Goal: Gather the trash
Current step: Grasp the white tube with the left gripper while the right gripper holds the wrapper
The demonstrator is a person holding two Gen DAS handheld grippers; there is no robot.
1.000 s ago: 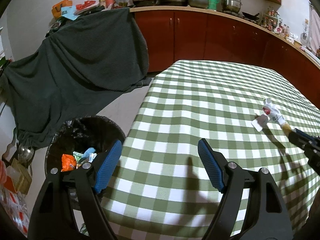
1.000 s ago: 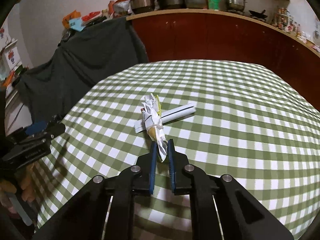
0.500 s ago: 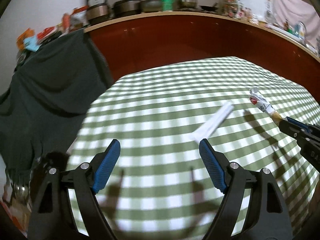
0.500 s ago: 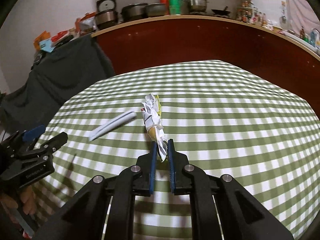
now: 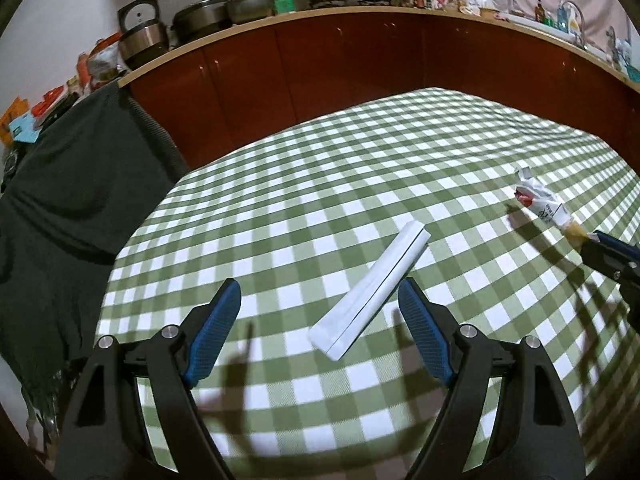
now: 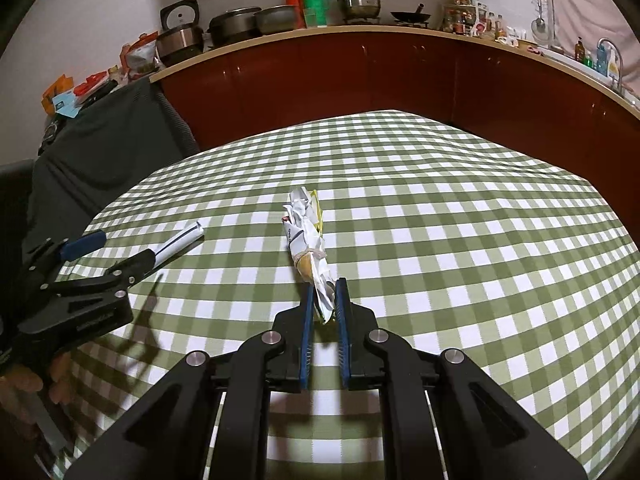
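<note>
green checked tablecloth (image 5: 360, 168) before red cabinets (image 5: 320, 72); left jaws spread, right jaws pinching wrapper (image 6: 306, 236)

Right tool (image 6: 323, 300) clamps crumpled wrapper (image 6: 307, 236) above checked tablecloth (image 6: 460, 240).

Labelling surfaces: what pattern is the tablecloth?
Green-and-white checked tablecloth, clearest in the right wrist view.

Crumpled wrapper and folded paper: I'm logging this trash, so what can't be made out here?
- Crumpled wrapper: print too small; its lower end is hidden between the right claw's pads.
- Folded white paper: right wrist view, near end hidden behind the left claw.
</note>
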